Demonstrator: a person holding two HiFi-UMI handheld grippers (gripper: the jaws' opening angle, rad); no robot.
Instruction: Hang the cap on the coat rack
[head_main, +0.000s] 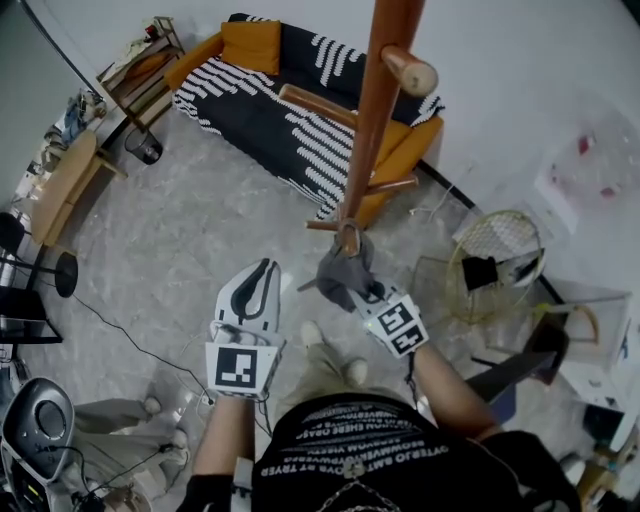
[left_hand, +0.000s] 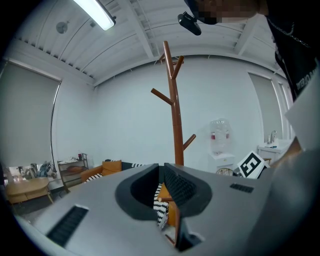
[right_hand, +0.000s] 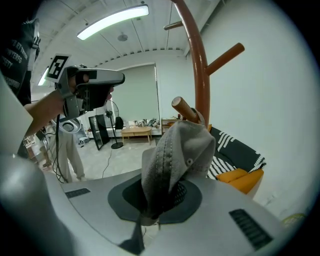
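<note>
The cap (right_hand: 176, 157) is pinched in the right tongs (right_hand: 159, 199) and held at a low peg (right_hand: 184, 108) of the rack (head_main: 377, 110), apparently for hooking; the left tongs (head_main: 259, 283) are kept closed, empty.

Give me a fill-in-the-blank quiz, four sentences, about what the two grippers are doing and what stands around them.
1. The right gripper is shut on a grey ___.
2. The left gripper holds ___ between its jaws.
3. The held item is close to a low peg of the wooden ___.
4. In the head view, an orange ___ carries a black-and-white striped cover.

Missing words: cap; nothing; coat rack; sofa.
</note>
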